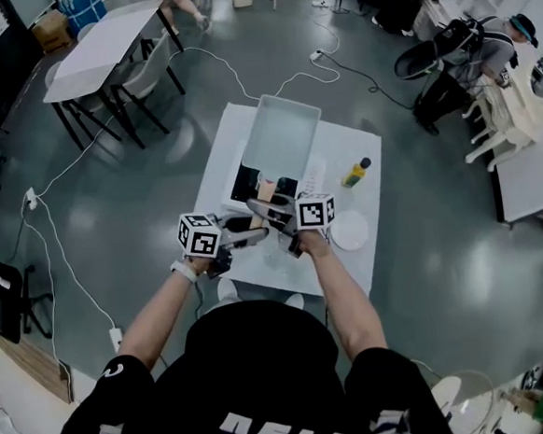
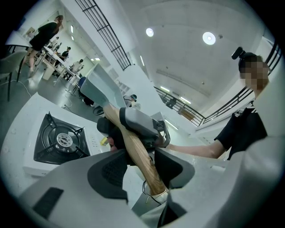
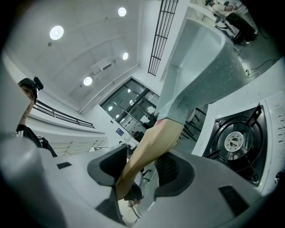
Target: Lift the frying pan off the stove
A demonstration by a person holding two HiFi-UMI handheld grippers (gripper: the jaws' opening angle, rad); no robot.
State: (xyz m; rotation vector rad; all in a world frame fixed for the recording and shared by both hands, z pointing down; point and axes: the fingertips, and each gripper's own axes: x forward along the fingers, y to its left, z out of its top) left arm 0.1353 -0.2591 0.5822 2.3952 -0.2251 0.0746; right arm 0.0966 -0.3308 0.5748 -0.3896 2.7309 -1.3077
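Wooden handle [image 2: 139, 153] of grey frying pan [image 3: 200, 67]: I grip it in left gripper [image 2: 142, 168] and right gripper [image 3: 143, 169], jaws closed partway onto it, pan off stove [image 2: 60, 140] near tabletop's [image 1: 222, 159] left edge.

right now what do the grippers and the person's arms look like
The left gripper and right gripper are pale grey with dark pads, each carrying a white cube of black square markers. The person wears a black short-sleeved shirt with white print and a light wristband on the left.

Open lab hall — work tables [image 1: 106, 45], trailing cables [image 1: 62, 170].
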